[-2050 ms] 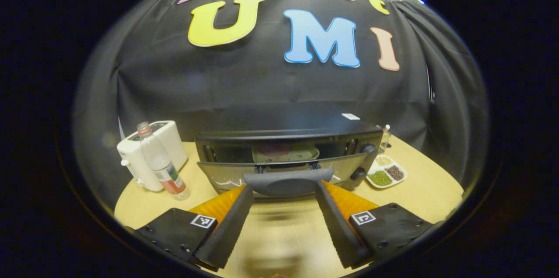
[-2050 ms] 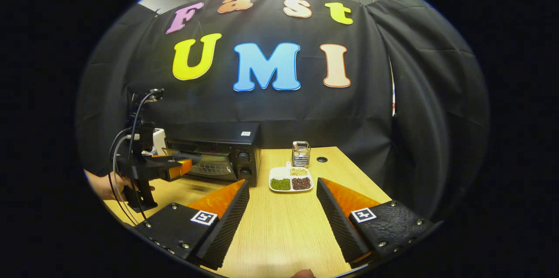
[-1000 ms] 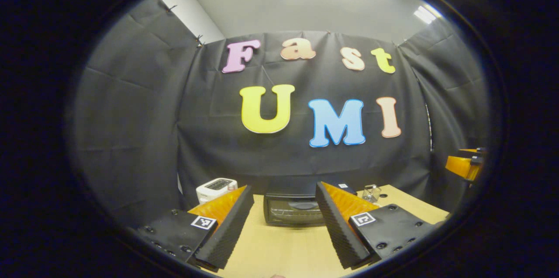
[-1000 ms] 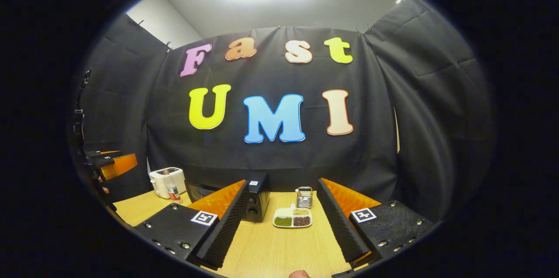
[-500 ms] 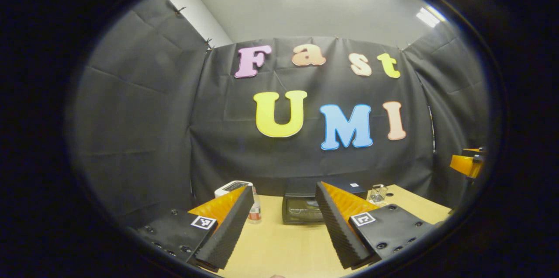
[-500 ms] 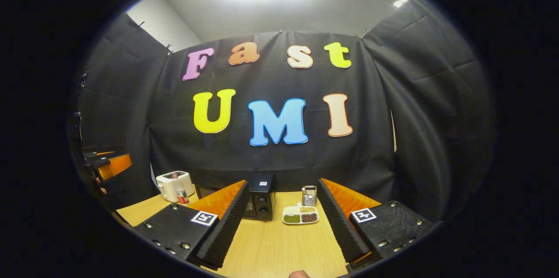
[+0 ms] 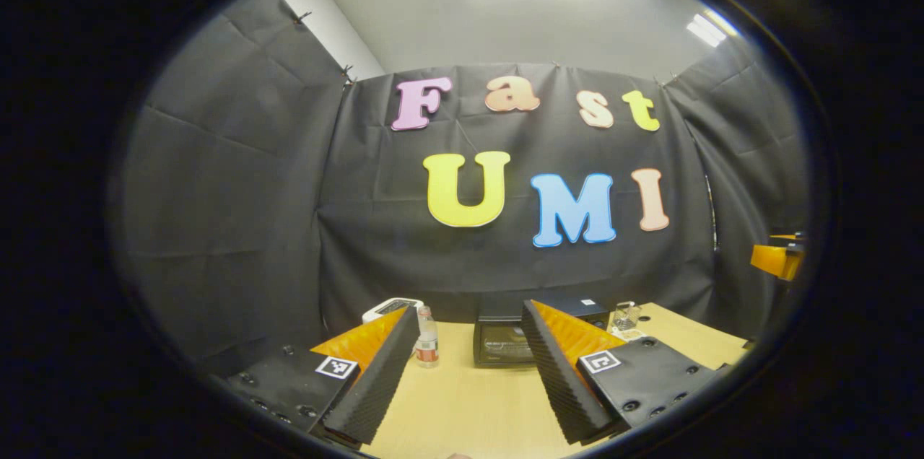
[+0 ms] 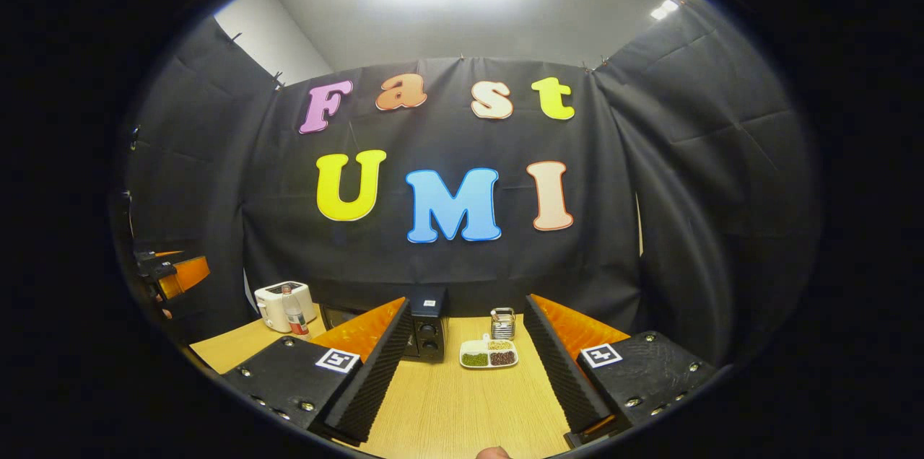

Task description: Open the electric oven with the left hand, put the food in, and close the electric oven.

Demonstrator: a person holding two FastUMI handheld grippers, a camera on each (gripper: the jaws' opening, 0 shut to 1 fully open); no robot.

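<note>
Straight ahead of the left gripper [image 7: 465, 379], at the far edge of the worktop [image 7: 462, 408], stands the electric oven [image 7: 505, 343], long axis across the view, its door apparently closed. The jaws stand wide apart, hold nothing, and are well apart from the oven. The right gripper [image 8: 469, 372] is likewise wide open and empty, aimed right of the oven [image 8: 426, 335] toward the divided dish [image 8: 489, 355]. Judged by aim, the left gripper is better placed for the door. The oven interior cannot be made out; a finger hides its left half in the right gripper view.
</note>
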